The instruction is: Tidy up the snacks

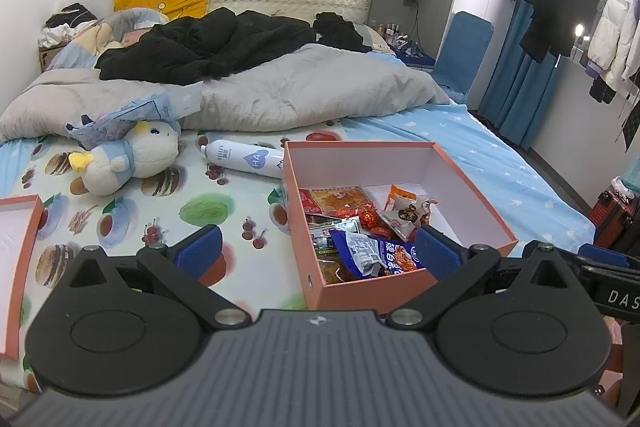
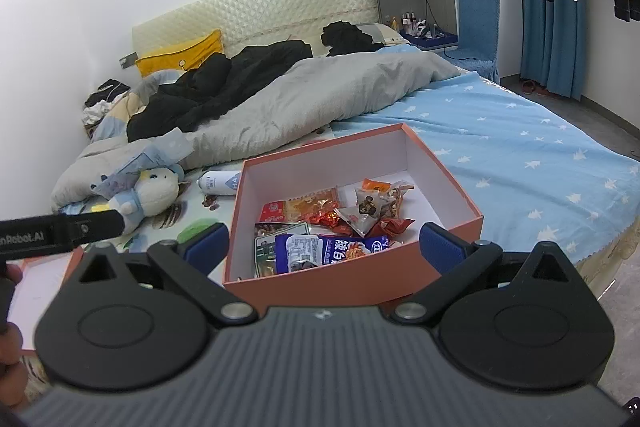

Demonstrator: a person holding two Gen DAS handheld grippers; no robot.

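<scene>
An open salmon-pink box (image 1: pixel 362 147) (image 2: pixel 344 285) sits on the bed, holding several snack packets: a blue bag (image 1: pixel 374 255) (image 2: pixel 332 251), an orange-yellow pack (image 1: pixel 340 201) (image 2: pixel 308 207) and small red and clear wrappers (image 1: pixel 404 213) (image 2: pixel 372 207). My left gripper (image 1: pixel 318 251) is open, its blue pads wide apart above the box's near left corner, nothing between them. My right gripper (image 2: pixel 322 247) is open too, spread across the box's near wall. The box lid (image 1: pixel 18 247) (image 2: pixel 44 291) lies to the left.
A plush duck (image 1: pixel 128 157) (image 2: pixel 150 193), a white spray bottle (image 1: pixel 244 157) (image 2: pixel 218 181) and a blue crumpled pack (image 1: pixel 140 111) lie on the printed sheet beyond. A grey duvet (image 1: pixel 280 95) and black clothes fill the back. A red suitcase (image 1: pixel 612 215) stands at right.
</scene>
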